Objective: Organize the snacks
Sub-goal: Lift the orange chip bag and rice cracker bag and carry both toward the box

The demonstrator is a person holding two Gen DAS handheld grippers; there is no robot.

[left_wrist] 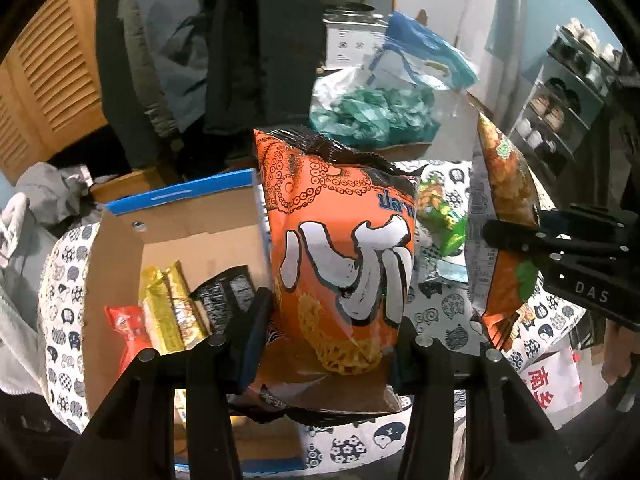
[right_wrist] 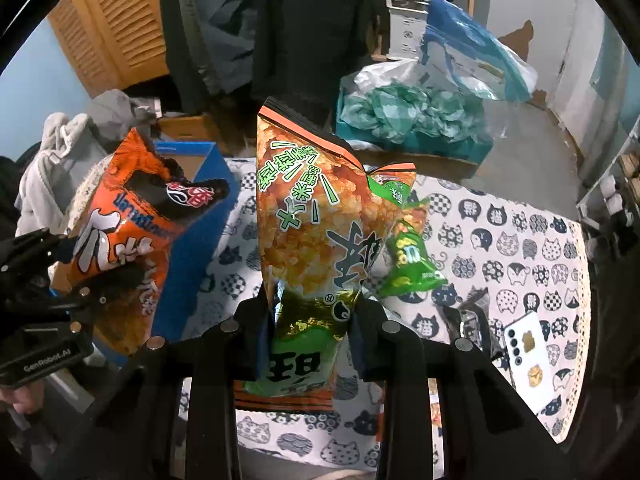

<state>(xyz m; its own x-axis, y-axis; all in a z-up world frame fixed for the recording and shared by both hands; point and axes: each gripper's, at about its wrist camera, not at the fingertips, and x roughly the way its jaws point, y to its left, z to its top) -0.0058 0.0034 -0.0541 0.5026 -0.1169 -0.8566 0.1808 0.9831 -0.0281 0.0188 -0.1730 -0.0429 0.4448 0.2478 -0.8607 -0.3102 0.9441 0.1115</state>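
My left gripper (left_wrist: 332, 332) is shut on an orange octopus-print snack bag (left_wrist: 340, 216), held upright above the table beside an open cardboard box (left_wrist: 120, 248) with a blue rim. Inside the box lie gold bars (left_wrist: 172, 304), a red packet (left_wrist: 128, 324) and a black packet (left_wrist: 224, 292). My right gripper (right_wrist: 312, 312) is shut on an orange-and-green rice cracker bag (right_wrist: 304, 208), also lifted off the table. Each wrist view shows the other gripper: the right gripper (left_wrist: 520, 236) at the right, the left gripper (right_wrist: 92, 280) at the left. A green snack bag (right_wrist: 412, 256) lies on the cat-print tablecloth (right_wrist: 520, 240).
A white phone (right_wrist: 528, 356) and a small dark packet (right_wrist: 472, 312) lie on the cloth at the right. Behind the table stand a crate of teal plastic bags (right_wrist: 408, 116), hanging dark clothes (right_wrist: 304, 32) and a louvred wooden door (right_wrist: 120, 20). A shoe rack (left_wrist: 568, 104) stands far right.
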